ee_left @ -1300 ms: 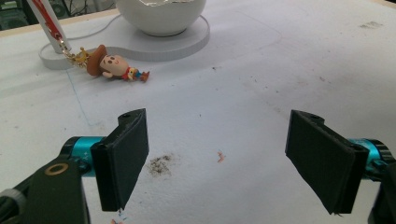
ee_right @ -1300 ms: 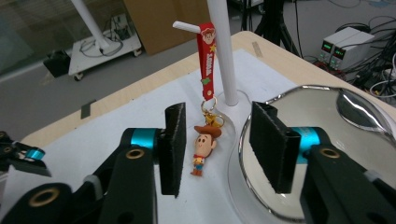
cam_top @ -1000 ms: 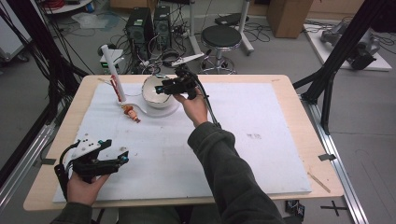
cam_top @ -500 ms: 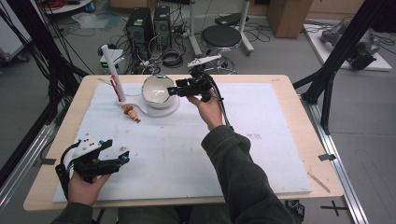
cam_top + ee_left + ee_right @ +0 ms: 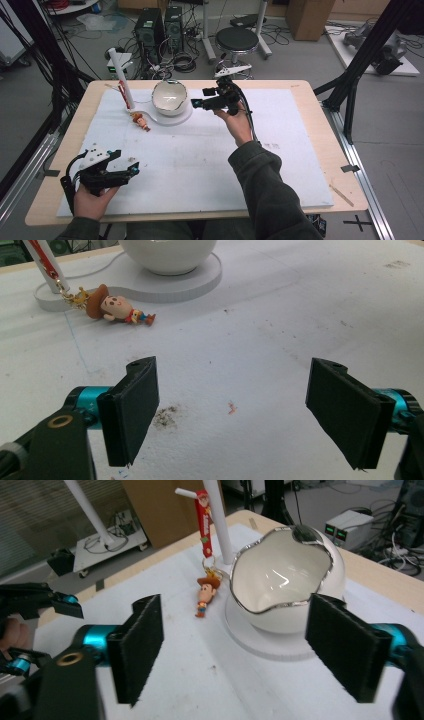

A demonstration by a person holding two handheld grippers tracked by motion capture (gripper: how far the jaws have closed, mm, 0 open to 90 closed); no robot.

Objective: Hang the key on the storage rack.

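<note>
We hold the right gripper [image 5: 199, 103] in the air just beside the white bowl [image 5: 169, 96], jaws spread wide and empty — a stance that reads to us as lining up on the bowl's wavy silver rim. The bowl stands on its round white stand [image 5: 176, 118] near the far edge of the table [image 5: 310, 107], left of centre. A thin white post [image 5: 122, 80] rises at the stand's left end, and from it hangs a red strap whose cowboy figure keychain [image 5: 140, 120] lies flat on the white mat [image 5: 210, 160], touching nothing else.

The left gripper [image 5: 131, 171] waits near the front-left corner, jaws apart and empty, well clear of the work — out of the way, we judge. Open mat lies between the two, so a sideways approach has room; the post and keychain crowd the bowl's left side.
</note>
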